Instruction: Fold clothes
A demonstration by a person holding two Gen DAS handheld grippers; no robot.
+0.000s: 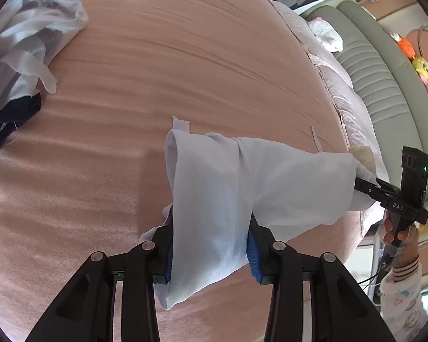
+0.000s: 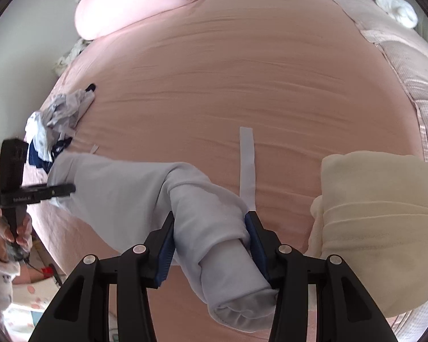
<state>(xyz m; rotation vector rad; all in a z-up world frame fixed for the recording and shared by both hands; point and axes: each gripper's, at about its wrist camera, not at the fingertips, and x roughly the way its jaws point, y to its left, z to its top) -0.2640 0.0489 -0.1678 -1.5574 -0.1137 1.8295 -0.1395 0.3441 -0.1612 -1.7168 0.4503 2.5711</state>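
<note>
Two grippers share one pale garment (image 1: 285, 179), stretched in the air just above the pink bed (image 1: 185, 57). At the far left of the bed lies a heap of unfolded clothes (image 1: 22, 45), white and grey with something dark blue beneath, well apart from the work. Moving right, the left gripper (image 1: 209, 245) is clenched on a thick bunch of the garment, its blue pads pressed into cloth on both sides, with a loose end drooping below the jaws. From there the fabric runs rightward to the right gripper (image 2: 211, 245), which likewise grasps a rolled, bundled section between its pads; the person's hand (image 1: 396, 230) holds its handle. A narrow strip of the same pale cloth (image 2: 246, 162) lies flat on the bed beyond the right gripper, probably a tie or strap of the garment. Farthest right sits a folded cream item (image 2: 376, 222) near the bed edge, seemingly finished.

The garment looks light, thin and very limp: it sags and twists between the grips and will not keep a crease unless laid flat. Both holds are on wads, not edges, so I judge it better to set it down, spread it, and retake it by corners or a hem. The dangling strip could tuck under a fold.
</note>
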